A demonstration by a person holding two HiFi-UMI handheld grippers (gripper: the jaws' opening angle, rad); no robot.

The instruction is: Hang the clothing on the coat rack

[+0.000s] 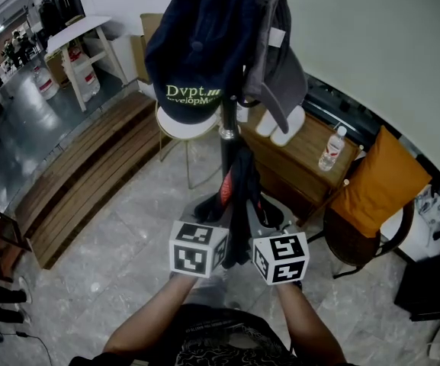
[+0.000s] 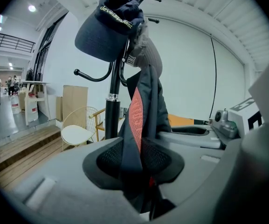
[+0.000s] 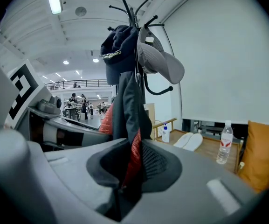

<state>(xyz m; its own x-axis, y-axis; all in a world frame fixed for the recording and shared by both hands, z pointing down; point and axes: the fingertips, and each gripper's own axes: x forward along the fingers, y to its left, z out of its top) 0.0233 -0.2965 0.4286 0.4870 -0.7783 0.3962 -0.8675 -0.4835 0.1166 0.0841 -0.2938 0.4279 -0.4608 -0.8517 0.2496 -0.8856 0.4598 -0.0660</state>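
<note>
A grey stone-patterned floor (image 1: 120,235) fills the room, seen from above. A black coat rack (image 1: 228,139) stands upright in the middle, in front of a plain white wall (image 1: 372,44).

Left of the rack, a raised wooden platform (image 1: 82,181) runs along the floor. Just behind the rack is a wire chair with a round white seat (image 1: 181,126). Right of the rack sits a low wooden table (image 1: 303,155), and beyond that an orange cushion (image 1: 380,181) leans on a dark chair (image 1: 354,244).

The clothing is a dark garment (image 1: 239,193) with a red mesh lining. It hangs down the rack's pole in long narrow folds, from below the hooks to the grippers. Above it on the rack's hooks are a navy cap (image 1: 197,44) with pale green lettering on the left and a grey cap (image 1: 281,71) on the right.

The left gripper (image 2: 139,169) is closed tight on the garment's lower folds, a red mesh strip running down between its jaws. The right gripper (image 3: 127,171) is likewise clamped on the fabric, red lining showing in its grip. Both are held close together at the foot of the rack.

On the table stand a clear plastic water bottle (image 1: 332,149) with a red label, its fill level not readable, a small white pump bottle (image 3: 165,133), and a pair of pale slipper-like shapes (image 1: 281,126).
</note>
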